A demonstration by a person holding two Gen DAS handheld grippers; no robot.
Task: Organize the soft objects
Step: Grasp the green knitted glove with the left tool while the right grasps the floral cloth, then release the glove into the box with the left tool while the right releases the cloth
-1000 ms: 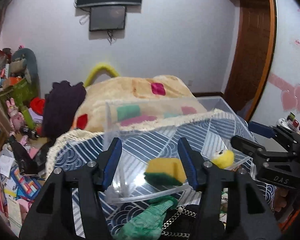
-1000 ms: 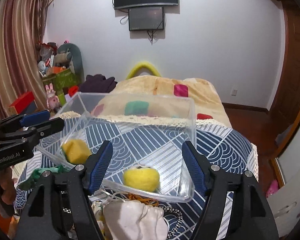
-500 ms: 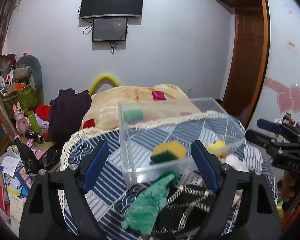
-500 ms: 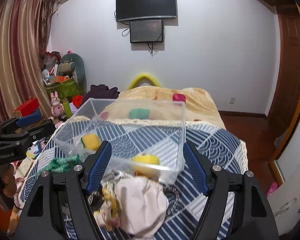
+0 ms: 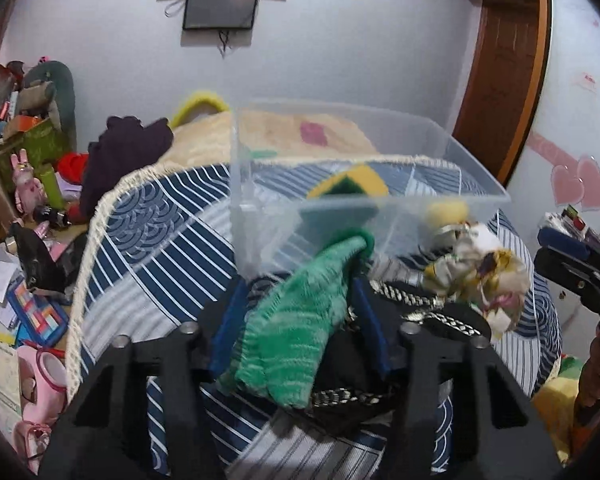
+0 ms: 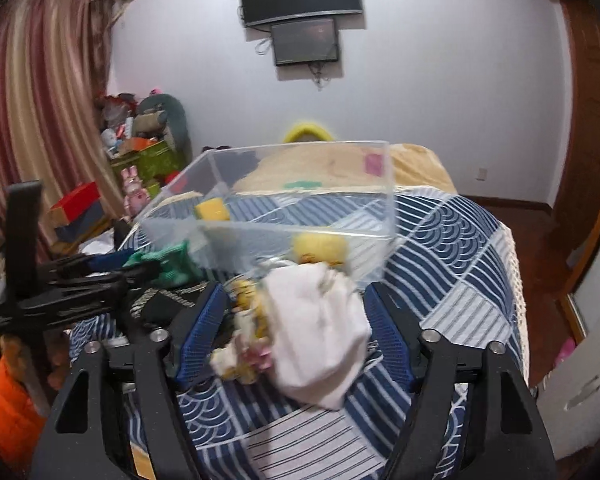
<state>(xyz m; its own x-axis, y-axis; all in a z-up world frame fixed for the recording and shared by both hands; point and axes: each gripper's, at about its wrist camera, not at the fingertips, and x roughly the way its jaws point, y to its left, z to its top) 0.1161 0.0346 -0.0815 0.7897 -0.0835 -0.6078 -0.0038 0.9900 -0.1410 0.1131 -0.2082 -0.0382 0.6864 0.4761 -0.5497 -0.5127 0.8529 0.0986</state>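
Note:
A clear plastic bin (image 5: pixel 380 152) (image 6: pixel 300 236) stands on the blue patterned cloth and holds a yellow-green sponge (image 5: pixel 348 188) (image 6: pixel 214 208) and a yellow plush ball (image 5: pixel 446 212) (image 6: pixel 320 248). My left gripper (image 5: pixel 300 320) is open, its jaws either side of a green knitted cloth (image 5: pixel 300 328) (image 6: pixel 168 262) lying in front of the bin. My right gripper (image 6: pixel 296 332) is open around a white and floral cloth bundle (image 6: pixel 316 332) (image 5: pixel 480 268). A black item with a chain strap (image 5: pixel 356 364) lies under the green cloth.
The table cloth (image 6: pixel 452 248) covers the table, whose edges drop off left and right. Behind is a bed with a beige blanket (image 5: pixel 292 132). Toys and boxes clutter the floor at left (image 5: pixel 20 280). A wooden door (image 5: pixel 504 60) is at right.
Both grippers have pulled back from the bin and dropped toward the items in front of it. The green cloth and the white bundle now lie between their jaws.

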